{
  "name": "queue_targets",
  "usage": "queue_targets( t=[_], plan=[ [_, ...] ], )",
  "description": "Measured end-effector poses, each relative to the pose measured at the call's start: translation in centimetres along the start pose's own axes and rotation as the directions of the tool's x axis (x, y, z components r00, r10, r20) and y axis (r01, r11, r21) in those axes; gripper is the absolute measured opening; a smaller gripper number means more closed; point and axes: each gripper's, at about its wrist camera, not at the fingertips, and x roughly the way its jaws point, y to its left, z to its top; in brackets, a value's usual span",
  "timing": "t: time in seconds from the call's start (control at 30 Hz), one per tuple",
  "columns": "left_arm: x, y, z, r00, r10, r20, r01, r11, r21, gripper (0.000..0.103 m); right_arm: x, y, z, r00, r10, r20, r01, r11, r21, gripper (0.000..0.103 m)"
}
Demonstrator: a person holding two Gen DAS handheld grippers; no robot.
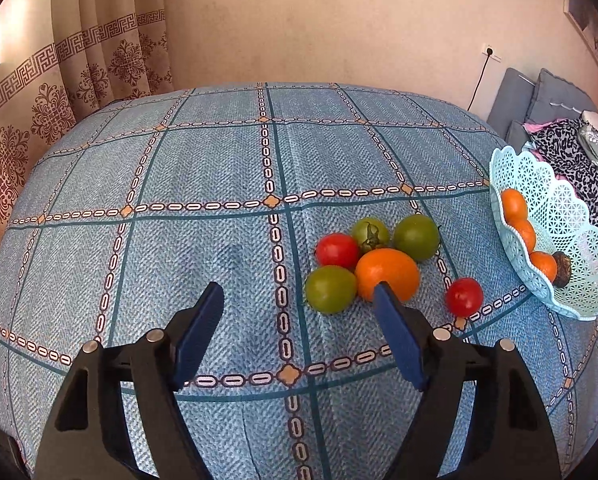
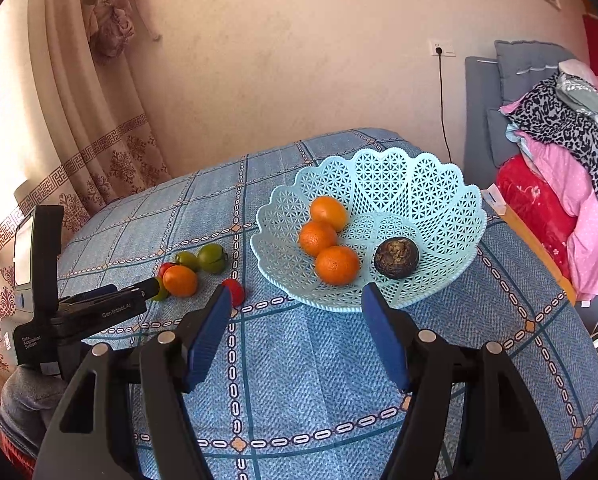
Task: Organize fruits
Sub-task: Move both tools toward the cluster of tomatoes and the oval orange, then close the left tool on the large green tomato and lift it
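On the blue checked tablecloth lies a cluster of fruit: an orange [image 1: 387,274], a red tomato [image 1: 336,250], three green tomatoes [image 1: 330,289] and a second red tomato [image 1: 464,297] apart to the right. My left gripper [image 1: 299,300] is open just short of the cluster, its right finger overlapping the orange. A pale blue lattice basket [image 2: 431,184] holds three oranges [image 2: 336,265] and a dark round fruit [image 2: 396,258]. My right gripper [image 2: 297,300] is open in front of the basket, empty. The left gripper's body [image 2: 99,312] shows at the left of the right wrist view.
The table [image 1: 203,168] stands against a beige wall, with a patterned curtain [image 1: 39,92] at the left. Grey cushions and piled clothes [image 2: 559,132] lie to the right of the table, close to the basket. A wall socket with a black cord [image 2: 442,92] is behind.
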Motion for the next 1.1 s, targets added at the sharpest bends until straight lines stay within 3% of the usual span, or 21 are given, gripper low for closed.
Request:
queue_targets(
  t=[0.33,0.5,0.67,0.83,1.1],
  plan=[
    [1.6,0.2,0.1,0.999,-0.036,-0.012,0.036,0.999,0.011,0.059,1.0,0.9,-0.8,0.999,0.017,-0.029,-0.017,1.0,-0.017,0.067],
    [1.6,-0.4,0.0,0.995,-0.097,0.002,0.097,0.995,0.026,0.029,1.5,1.7,-1.4,0.998,0.03,-0.05,-0.031,0.999,-0.033,0.067],
    [0.8,-1.1,-0.7,0.994,-0.107,0.017,0.106,0.993,0.051,0.029,1.8,2.7,-2.0,0.997,0.046,-0.068,-0.05,0.997,-0.059,0.067],
    [-1.1,-1.1,-0.7,0.996,-0.057,0.064,0.053,0.996,0.066,0.029,2.2,3.7,-2.1,0.994,0.073,-0.086,-0.08,0.993,-0.082,0.067],
    [-3.4,1.6,0.2,0.993,-0.031,0.116,0.033,0.999,-0.018,0.029,3.9,6.3,-1.3,0.98,0.147,-0.134,-0.164,0.978,-0.125,0.067]
  ],
)
